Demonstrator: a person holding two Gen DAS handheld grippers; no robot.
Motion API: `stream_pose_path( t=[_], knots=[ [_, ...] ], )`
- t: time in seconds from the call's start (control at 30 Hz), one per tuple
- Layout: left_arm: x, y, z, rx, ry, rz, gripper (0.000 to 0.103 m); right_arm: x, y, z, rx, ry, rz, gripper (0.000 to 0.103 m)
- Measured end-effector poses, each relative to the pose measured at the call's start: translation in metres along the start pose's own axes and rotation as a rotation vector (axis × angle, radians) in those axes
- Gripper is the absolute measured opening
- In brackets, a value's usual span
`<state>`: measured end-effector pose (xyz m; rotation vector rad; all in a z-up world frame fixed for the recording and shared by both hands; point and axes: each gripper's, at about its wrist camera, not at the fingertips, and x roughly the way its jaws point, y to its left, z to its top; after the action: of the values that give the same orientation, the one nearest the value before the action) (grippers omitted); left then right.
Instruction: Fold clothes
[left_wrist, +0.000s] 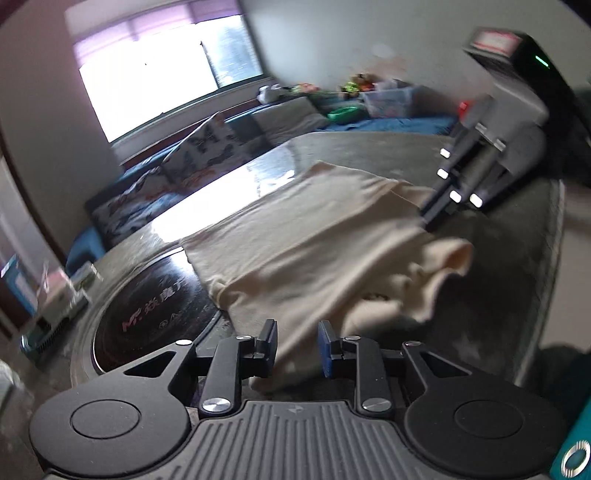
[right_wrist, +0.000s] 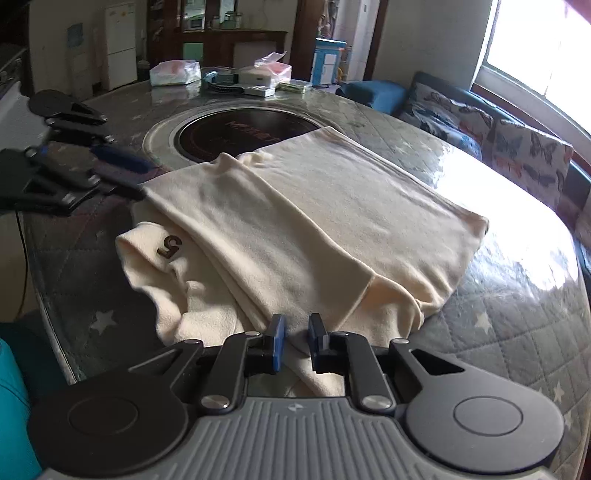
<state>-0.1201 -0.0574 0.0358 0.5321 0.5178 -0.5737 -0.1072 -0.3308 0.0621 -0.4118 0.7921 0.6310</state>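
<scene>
- where the left wrist view looks along its own fingers, the left gripper (left_wrist: 297, 349) stands with its jaws apart and cream cloth passing through the gap; whether the pads actually pinch it i cannot tell.
- the cream garment (left_wrist: 314, 236) lies spread on the round glass-topped table (left_wrist: 369, 147), one sleeve (left_wrist: 439, 273) rumpled toward the near right.
- a dark round cooktop (left_wrist: 155, 306) is set into the table just beside the garment's left edge.
- the right gripper (left_wrist: 439, 206) shows blurred at the garment's far right corner, tips at the cloth; its opening is not readable from here.
- a butterfly-print cushion (left_wrist: 207, 147) sits on the sofa beyond the table, under the bright window (left_wrist: 159, 74).
- from the right wrist view, the right gripper (right_wrist: 296, 341) has its jaws parted by a narrow gap, with a fold of the garment (right_wrist: 332, 206) lying between and under them; a firm hold cannot be confirmed.
- the garment is folded lengthwise, one long panel laid over the body, and a dark number 5 (right_wrist: 170, 245) shows on the sleeve at the left.
- the left gripper (right_wrist: 125, 173) is blurred at the garment's left edge, its blue pads (right_wrist: 114, 155) touching or just beside the cloth.
- boxes and packets (right_wrist: 240, 77) sit at the table's far side, well apart from the garment.
</scene>
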Motion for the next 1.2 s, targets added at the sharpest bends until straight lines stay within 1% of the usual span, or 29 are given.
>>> stream_pose_path(
  t=[0.03,0.13,0.17,0.2,0.27,0.33,0.37,0.43,0.47,0.53,0.57,0.6,0.7,0.8,0.87,0.93,0.97,1.0,1.03,1.07,1.1,1.13,1.2],
  knots=[
    [-0.002,-0.006,-0.002,0.029,-0.003,-0.004,0.028,-0.002,0.0,0.0,0.002,-0.002,0.002,0.013],
    [0.003,-0.024,-0.004,0.1,-0.013,-0.015,0.032,-0.008,0.001,0.001,-0.012,-0.005,-0.006,0.019],
    [0.005,-0.029,-0.003,0.124,-0.028,-0.011,0.032,-0.01,0.001,0.001,-0.019,-0.005,-0.01,0.022],
    [0.007,-0.035,-0.002,0.146,-0.042,-0.008,0.032,-0.014,0.003,0.001,-0.032,-0.005,-0.012,0.028],
    [0.012,-0.039,0.001,0.156,-0.06,-0.018,0.032,-0.02,0.007,0.001,-0.059,-0.005,-0.021,0.033],
    [0.018,-0.042,0.002,0.17,-0.077,-0.009,0.032,-0.025,0.011,-0.001,-0.092,-0.002,-0.024,0.037],
    [0.021,-0.043,0.003,0.17,-0.084,-0.004,0.031,-0.028,0.013,-0.003,-0.109,0.0,-0.026,0.04],
    [0.025,-0.04,0.006,0.149,-0.093,-0.011,0.029,-0.031,0.017,-0.006,-0.145,0.007,-0.025,0.041],
    [0.027,-0.038,0.007,0.135,-0.096,-0.015,0.022,-0.032,0.02,-0.008,-0.166,0.011,-0.027,0.043],
    [0.028,-0.028,0.012,0.08,-0.101,-0.027,0.014,-0.034,0.026,-0.013,-0.218,0.022,-0.019,0.049],
    [0.028,-0.021,0.014,0.045,-0.102,-0.037,0.011,-0.035,0.029,-0.015,-0.244,0.018,-0.014,0.058],
    [0.029,-0.015,0.016,0.011,-0.101,-0.043,0.011,-0.036,0.032,-0.017,-0.271,0.012,-0.014,0.06],
    [0.035,0.002,0.023,-0.062,-0.092,-0.048,0.009,-0.032,0.04,-0.018,-0.33,-0.015,-0.025,0.06],
    [0.045,0.014,0.029,-0.128,-0.073,-0.063,0.009,-0.021,0.043,-0.015,-0.339,-0.039,-0.026,0.06],
    [0.052,0.021,0.033,-0.16,-0.062,-0.069,0.008,-0.012,0.043,-0.012,-0.333,-0.047,-0.023,0.058],
    [0.054,0.022,0.033,-0.176,-0.054,-0.066,0.009,0.001,0.039,-0.006,-0.308,-0.042,-0.027,0.051],
    [0.057,0.024,0.033,-0.184,-0.045,-0.065,0.008,0.006,0.035,-0.004,-0.283,-0.039,-0.015,0.045],
    [0.058,0.026,0.032,-0.19,-0.034,-0.064,0.009,0.008,0.03,0.0,-0.248,-0.034,-0.003,0.033],
    [0.06,0.029,0.031,-0.195,-0.024,-0.064,0.01,0.01,0.024,0.003,-0.211,-0.029,0.01,0.026],
    [0.057,0.03,0.028,-0.202,-0.02,-0.064,0.013,0.012,0.019,0.006,-0.174,-0.024,0.023,0.021],
    [0.054,0.031,0.026,-0.207,-0.017,-0.063,0.013,0.012,0.014,0.009,-0.146,-0.024,0.034,0.017],
    [0.05,0.032,0.023,-0.202,-0.021,-0.062,0.016,0.012,0.01,0.011,-0.119,-0.025,0.045,0.015],
    [0.04,0.032,0.016,-0.18,-0.037,-0.063,0.017,0.01,-0.002,0.017,-0.063,-0.028,0.067,0.012]
  ],
)
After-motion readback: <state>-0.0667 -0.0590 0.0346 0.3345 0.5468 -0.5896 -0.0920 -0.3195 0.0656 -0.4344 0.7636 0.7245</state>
